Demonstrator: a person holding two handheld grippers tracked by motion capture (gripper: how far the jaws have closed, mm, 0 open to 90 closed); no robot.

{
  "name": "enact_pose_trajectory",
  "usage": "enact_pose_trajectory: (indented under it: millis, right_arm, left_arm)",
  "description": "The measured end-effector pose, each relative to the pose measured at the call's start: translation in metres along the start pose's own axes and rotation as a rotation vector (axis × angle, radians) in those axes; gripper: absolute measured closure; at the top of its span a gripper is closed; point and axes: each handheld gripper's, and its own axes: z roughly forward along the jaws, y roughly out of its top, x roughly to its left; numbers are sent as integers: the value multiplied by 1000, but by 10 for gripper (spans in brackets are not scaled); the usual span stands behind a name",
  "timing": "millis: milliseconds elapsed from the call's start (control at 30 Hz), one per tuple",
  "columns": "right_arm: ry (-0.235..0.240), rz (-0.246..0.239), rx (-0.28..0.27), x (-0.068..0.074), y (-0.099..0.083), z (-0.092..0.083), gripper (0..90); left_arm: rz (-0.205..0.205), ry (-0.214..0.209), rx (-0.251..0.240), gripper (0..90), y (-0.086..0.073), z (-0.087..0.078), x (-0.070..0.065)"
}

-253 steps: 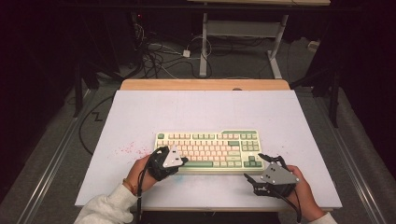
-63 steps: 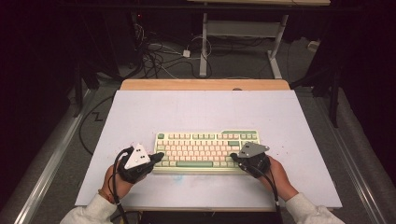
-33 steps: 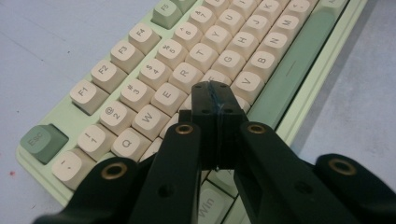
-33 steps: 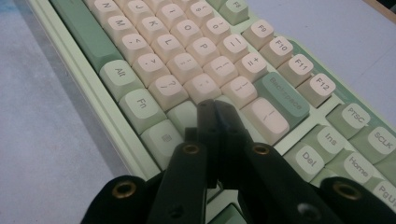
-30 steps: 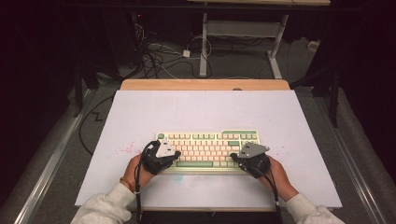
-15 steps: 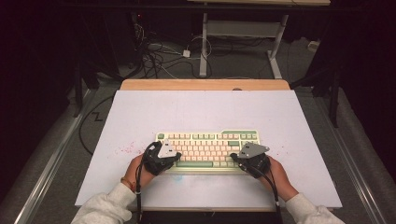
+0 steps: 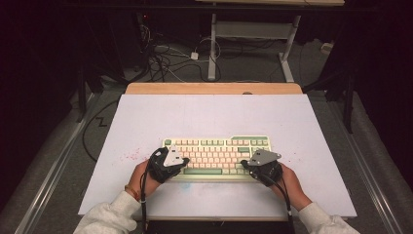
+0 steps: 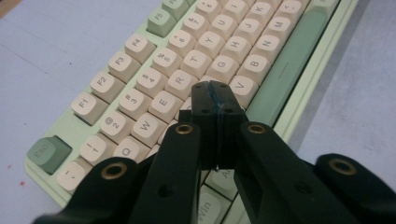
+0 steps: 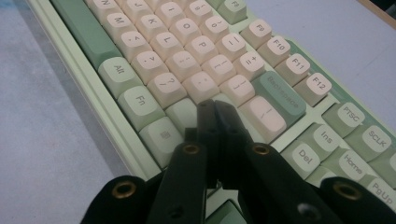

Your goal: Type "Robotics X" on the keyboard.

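Observation:
A pale green keyboard (image 7: 216,155) with cream and green keys lies on the white table top (image 7: 214,117), near its front edge. My left gripper (image 7: 184,160) is shut with nothing held; its tips (image 8: 215,95) hover over the keyboard (image 8: 177,70) near the left-hand letter keys. My right gripper (image 7: 245,165) is also shut and holds nothing. Its tips (image 9: 215,112) point over the keyboard (image 9: 196,56) at the right end of the letter block, close to the wide green key and the big cream key. Whether either tip touches a key I cannot tell.
A wooden strip (image 7: 214,88) runs along the table's far edge. Cables (image 7: 170,58) and a desk frame (image 7: 253,39) lie on the dark floor beyond. Small red specks (image 7: 131,156) mark the table left of the keyboard. A person's hands and light sleeves (image 7: 107,219) enter from the bottom.
About two seconds ago the left gripper sat off the keyboard's left end; it has since moved right over the keys. In the last second both grippers have kept still.

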Motion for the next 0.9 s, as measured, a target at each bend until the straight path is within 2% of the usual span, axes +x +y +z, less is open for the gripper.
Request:
enact_pose_trajectory:
  millis: [333, 433, 467, 600, 633, 700, 767, 800, 833, 900]
  right_arm:
    - [-16, 11, -51, -2, 5, -12, 874]
    - [-18, 12, -68, -4, 5, -15, 837]
    - [-20, 18, -73, -4, 5, -15, 823]
    - [-20, 17, -105, -5, 6, -18, 734]
    - [-16, 11, -115, -5, 6, -19, 697]
    - [-24, 15, -125, -4, 6, -19, 670]
    - [-25, 13, -129, -4, 6, -19, 597]
    - [-26, 15, -131, -4, 6, -19, 590]
    - [-23, 21, -134, -4, 6, -19, 578]
    - [-27, 31, -139, -4, 6, -19, 477]
  left_arm:
    - [7, 34, -31, 872, 1, -4, 0]
    - [6, 39, -43, 871, 0, -5, 1]
    - [3, 37, -48, 840, 0, -5, 1]
    - [-5, 39, -69, 831, -1, -6, 2]
    - [-3, 44, -72, 778, -1, -6, 2]
    - [-9, 52, -83, 770, -1, -7, 2]
    - [-8, 64, -89, 688, -1, -7, 2]
    - [-5, 75, -91, 657, -1, -7, 1]
    - [-2, 73, -93, 655, -1, -7, 1]
    - [4, 85, -95, 582, 0, -7, 0]
